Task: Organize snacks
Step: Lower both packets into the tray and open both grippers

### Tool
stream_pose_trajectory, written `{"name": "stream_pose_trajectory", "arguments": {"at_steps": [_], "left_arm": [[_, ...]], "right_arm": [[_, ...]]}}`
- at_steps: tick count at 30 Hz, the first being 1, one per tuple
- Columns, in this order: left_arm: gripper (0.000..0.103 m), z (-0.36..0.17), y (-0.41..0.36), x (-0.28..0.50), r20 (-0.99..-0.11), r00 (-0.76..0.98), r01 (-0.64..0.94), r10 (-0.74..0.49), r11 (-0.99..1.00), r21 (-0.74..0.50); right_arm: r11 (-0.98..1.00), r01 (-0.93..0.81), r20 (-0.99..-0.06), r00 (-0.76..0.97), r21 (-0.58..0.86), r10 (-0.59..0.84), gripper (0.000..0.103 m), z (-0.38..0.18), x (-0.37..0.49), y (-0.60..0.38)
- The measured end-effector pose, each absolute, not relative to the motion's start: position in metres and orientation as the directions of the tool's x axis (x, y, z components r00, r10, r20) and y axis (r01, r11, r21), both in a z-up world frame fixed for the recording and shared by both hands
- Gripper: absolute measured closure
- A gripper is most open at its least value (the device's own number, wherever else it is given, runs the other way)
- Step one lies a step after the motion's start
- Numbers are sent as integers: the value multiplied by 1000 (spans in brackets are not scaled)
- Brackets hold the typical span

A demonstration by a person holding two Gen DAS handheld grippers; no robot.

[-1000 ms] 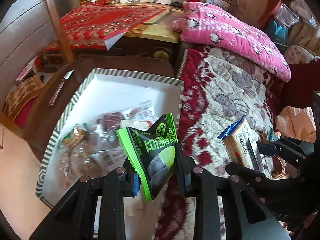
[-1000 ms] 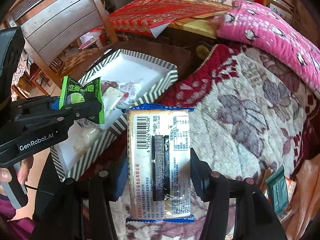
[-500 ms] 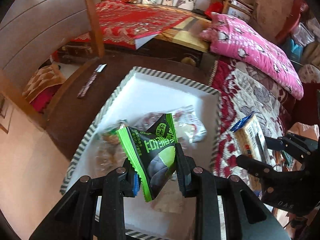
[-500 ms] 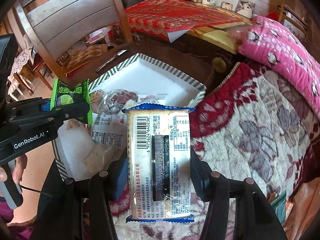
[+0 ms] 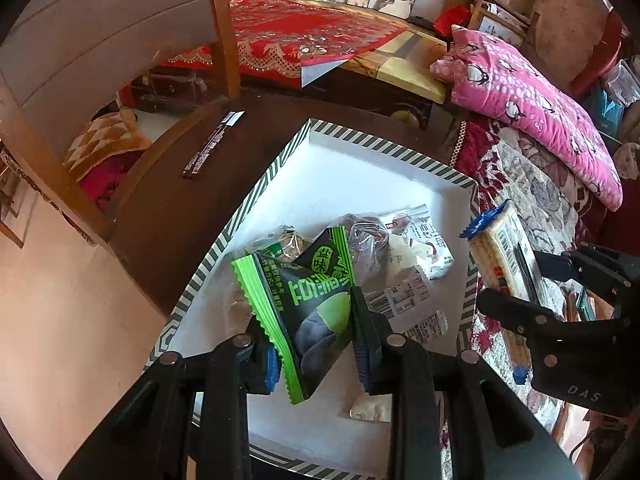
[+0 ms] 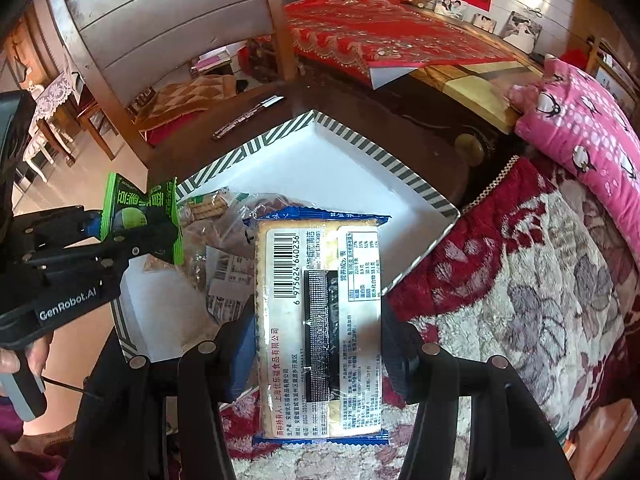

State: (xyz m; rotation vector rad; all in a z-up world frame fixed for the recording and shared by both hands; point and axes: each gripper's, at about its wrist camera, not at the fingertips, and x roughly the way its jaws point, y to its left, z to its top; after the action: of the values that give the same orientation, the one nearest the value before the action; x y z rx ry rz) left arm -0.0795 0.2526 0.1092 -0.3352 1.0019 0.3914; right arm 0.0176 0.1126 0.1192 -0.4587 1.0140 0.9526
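Snacks: a green plum-candy packet point(image 5: 316, 300) is clamped in the left gripper point(image 5: 314, 344) above the striped-rim white tray point(image 5: 360, 140). A blue-edged cracker pack point(image 6: 320, 320) is clamped in the right gripper point(image 6: 318, 344) at the tray's 3 o'clock rim. Step: delivery into the tray. Next: lower each onto the wrapped snacks point(image 5: 400, 264) and part the jaws.

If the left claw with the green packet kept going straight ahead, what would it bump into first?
Probably the pile of snacks in the striped box, though depth is hard to judge here.
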Motion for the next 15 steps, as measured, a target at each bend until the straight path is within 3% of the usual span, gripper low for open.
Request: {"name": "stream_pose_trajectory", "arguments": {"at_steps": [15], "left_arm": [[75,102,256,-75,-870,467,-469,160,878,-91]], "right_arm": [[515,-853,-881,175,88,440,44,114,17,129]]}}
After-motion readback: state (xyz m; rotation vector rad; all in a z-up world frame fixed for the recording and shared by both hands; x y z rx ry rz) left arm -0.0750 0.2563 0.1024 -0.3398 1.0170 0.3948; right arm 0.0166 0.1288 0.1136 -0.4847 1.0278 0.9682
